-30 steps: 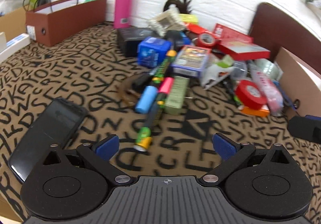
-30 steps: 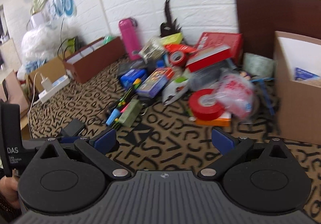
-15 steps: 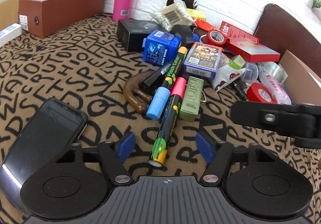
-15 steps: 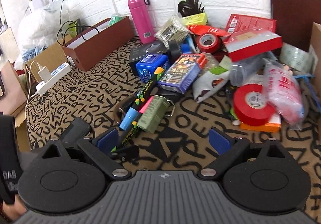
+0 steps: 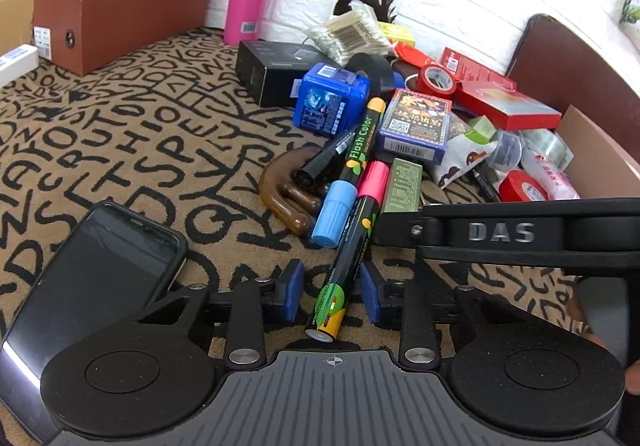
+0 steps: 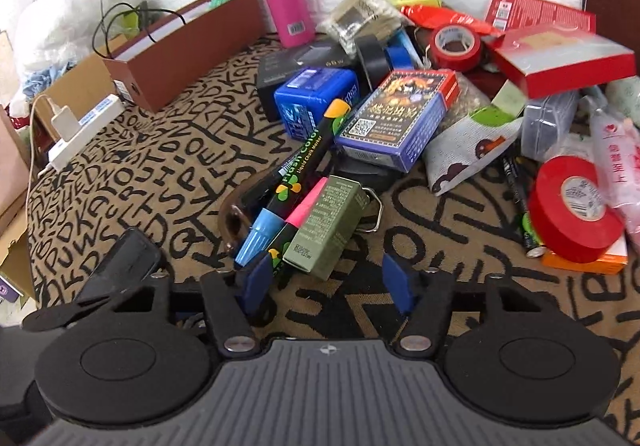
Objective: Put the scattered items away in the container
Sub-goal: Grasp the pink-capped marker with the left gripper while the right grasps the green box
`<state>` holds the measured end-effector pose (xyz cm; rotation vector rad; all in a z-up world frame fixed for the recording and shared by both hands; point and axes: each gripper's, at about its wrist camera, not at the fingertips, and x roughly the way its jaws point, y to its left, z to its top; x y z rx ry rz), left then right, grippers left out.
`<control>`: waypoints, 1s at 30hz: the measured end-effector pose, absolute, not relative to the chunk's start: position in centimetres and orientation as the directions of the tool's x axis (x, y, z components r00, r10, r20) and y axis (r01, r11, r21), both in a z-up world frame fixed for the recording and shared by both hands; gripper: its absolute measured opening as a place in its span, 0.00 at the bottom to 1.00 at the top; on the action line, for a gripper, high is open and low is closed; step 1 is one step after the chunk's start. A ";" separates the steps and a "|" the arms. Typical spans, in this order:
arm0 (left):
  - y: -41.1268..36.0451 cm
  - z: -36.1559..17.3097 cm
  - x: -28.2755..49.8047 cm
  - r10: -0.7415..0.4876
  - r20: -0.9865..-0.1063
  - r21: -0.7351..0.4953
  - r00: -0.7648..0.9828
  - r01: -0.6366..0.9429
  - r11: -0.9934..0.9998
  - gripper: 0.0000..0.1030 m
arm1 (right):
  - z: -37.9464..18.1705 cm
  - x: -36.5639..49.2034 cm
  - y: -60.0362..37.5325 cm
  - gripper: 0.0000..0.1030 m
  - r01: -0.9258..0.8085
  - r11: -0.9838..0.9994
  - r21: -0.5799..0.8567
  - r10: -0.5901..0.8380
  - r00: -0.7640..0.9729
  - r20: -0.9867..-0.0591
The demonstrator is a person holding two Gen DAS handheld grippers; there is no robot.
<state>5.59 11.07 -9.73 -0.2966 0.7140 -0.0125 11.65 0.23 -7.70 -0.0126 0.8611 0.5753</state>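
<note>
Chalk marker (image 5: 344, 266) lies between the closing left fingers (image 5: 294, 296), untouched; right fingers (image 6: 396, 286) closing, half-spread around nothing.

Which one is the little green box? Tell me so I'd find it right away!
Start at the pile of clutter on the letter-patterned rug. At its near edge lie some markers, and the little green box sits right beside the pink marker, just ahead of the right gripper. It's the only dull olive box, small, with tiny print and a metal loop.
</note>
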 end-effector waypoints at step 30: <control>-0.3 -8.8 2.7 -0.317 -0.717 -0.256 0.621 0.188 0.948 0.34 | -7.8 1.6 -15.6 0.26 -0.412 0.894 0.173 0.384 0.508 -0.771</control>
